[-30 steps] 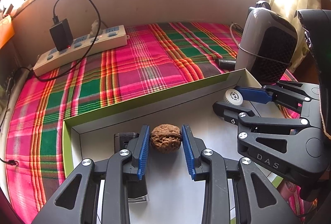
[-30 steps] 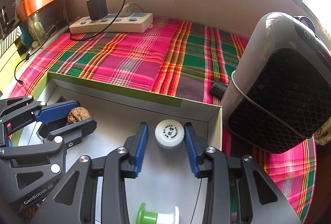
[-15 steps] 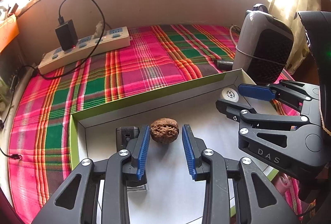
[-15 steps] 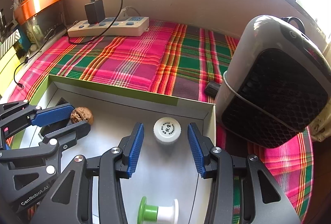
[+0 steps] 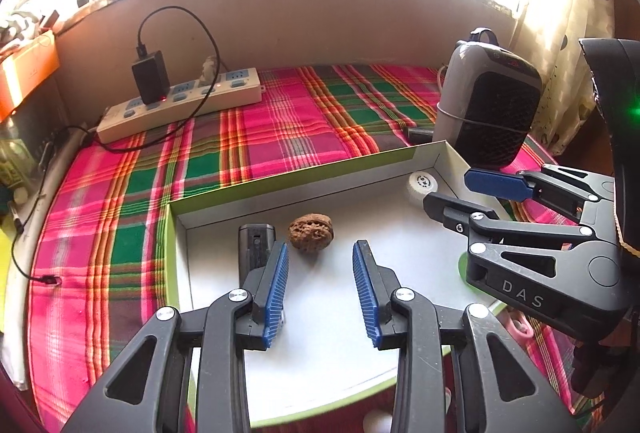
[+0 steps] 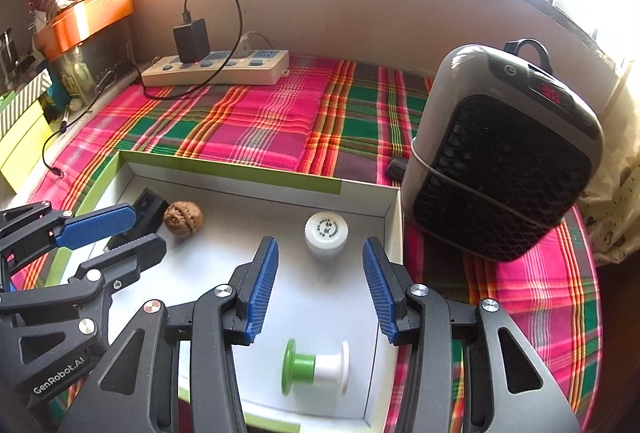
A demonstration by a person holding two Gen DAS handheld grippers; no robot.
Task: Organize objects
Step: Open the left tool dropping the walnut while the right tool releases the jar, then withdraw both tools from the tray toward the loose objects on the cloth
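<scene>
A shallow white box with green edges (image 5: pixel 280 179) (image 6: pixel 248 173) lies on the plaid cloth. In it lie a brown walnut (image 5: pixel 311 228) (image 6: pixel 184 218), a small black block (image 5: pixel 256 245) (image 6: pixel 142 215), a white capped bottle (image 6: pixel 326 233) (image 5: pixel 420 185) and a green-and-white spool (image 6: pixel 316 363). My left gripper (image 5: pixel 320 273) (image 6: pixel 120 229) is open and empty, just behind the walnut. My right gripper (image 6: pixel 320 273) (image 5: pixel 460 189) is open and empty, just behind the white bottle.
A grey and black heater (image 6: pixel 504 153) (image 5: pixel 486 113) stands right of the box. A white power strip with a black charger (image 5: pixel 180 101) (image 6: pixel 216 67) lies at the back. An orange bin (image 6: pixel 84 19) and clutter sit at far left.
Both grippers have pulled back and up from the walnut and the white bottle, which now lie free in the box. The jaws stand wider open.
</scene>
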